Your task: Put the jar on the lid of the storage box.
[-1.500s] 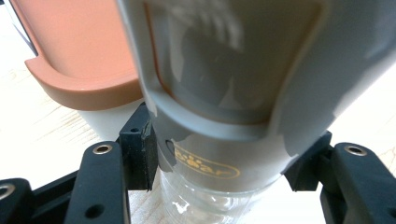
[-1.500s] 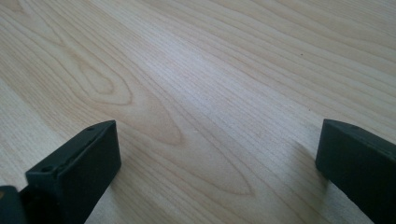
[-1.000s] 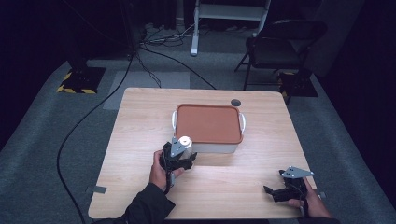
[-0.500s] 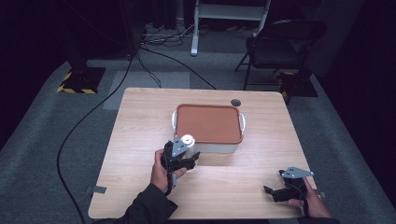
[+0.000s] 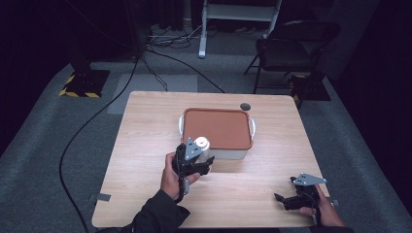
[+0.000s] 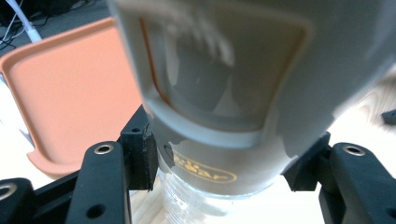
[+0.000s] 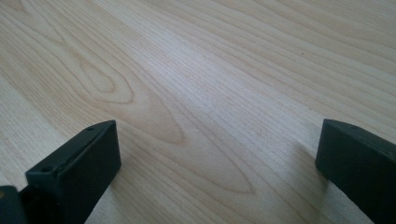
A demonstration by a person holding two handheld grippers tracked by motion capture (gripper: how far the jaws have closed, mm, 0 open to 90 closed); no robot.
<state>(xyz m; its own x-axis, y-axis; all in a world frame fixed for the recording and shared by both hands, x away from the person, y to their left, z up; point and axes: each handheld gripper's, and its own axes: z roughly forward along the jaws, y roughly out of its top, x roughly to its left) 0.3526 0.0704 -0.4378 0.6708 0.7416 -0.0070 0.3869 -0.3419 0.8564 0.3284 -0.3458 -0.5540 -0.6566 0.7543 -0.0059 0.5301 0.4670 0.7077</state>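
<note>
Left hand-held gripper (image 5: 200, 154) clamps a bottle (image 6: 224, 93) — beside the box (image 5: 217, 128).

We see the table (image 5: 272, 160) lit brightly from above while the floor (image 5: 43, 160) and room around it sink into near black. In the left gripper view the bottle (image 6: 224, 93) sits too close, blurred and glary. The right gripper view's wood grain looks sharp, with soft shadows.
</note>
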